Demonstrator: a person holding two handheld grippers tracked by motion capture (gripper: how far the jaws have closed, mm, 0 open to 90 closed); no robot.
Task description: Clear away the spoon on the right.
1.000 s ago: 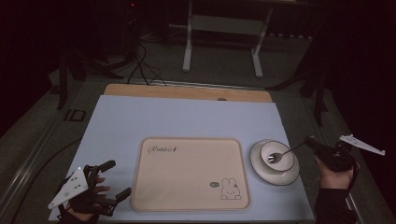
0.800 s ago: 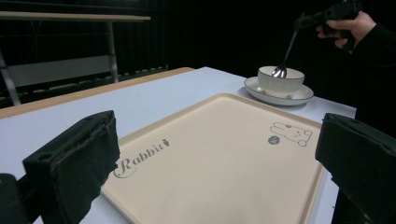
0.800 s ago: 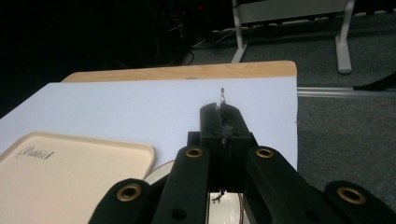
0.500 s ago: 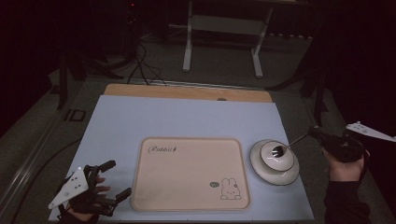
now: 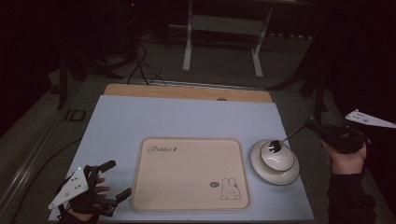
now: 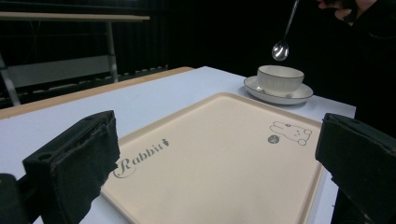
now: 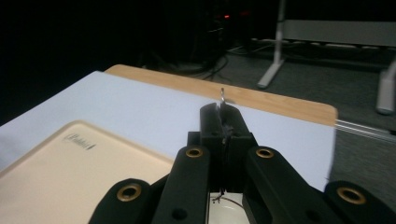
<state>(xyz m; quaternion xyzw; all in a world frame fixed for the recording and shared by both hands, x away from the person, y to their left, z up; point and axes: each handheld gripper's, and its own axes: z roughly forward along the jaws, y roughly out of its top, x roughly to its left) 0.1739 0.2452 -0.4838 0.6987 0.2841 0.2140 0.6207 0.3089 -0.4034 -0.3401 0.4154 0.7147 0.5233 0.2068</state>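
Right gripper point(image 5: 312, 126) clamped on spoon point(image 5: 281, 141) handle, bowl end raised above white bowl point(image 5: 276, 157) on saucer point(image 5: 261, 169); bowl contents unclear; left gripper point(image 5: 111, 179) jaws apart beside beige rabbit tray point(image 5: 187, 177).

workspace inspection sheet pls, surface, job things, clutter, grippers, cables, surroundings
surface: pale blue table top, wooden strip along the far edge.
job's things: spoon held in the air above the cup; cup sits on a saucer right of the tray; tray is bare, with a rabbit print.
clutter: nothing seen.
grippers: left hand-held gripper open, low at the table's near left corner, beside the tray; right hand-held gripper shut on the spoon's handle, off the table's right edge.
cables: dark cables on the floor beyond the table.
surroundings: dim room, white metal frame behind the table.
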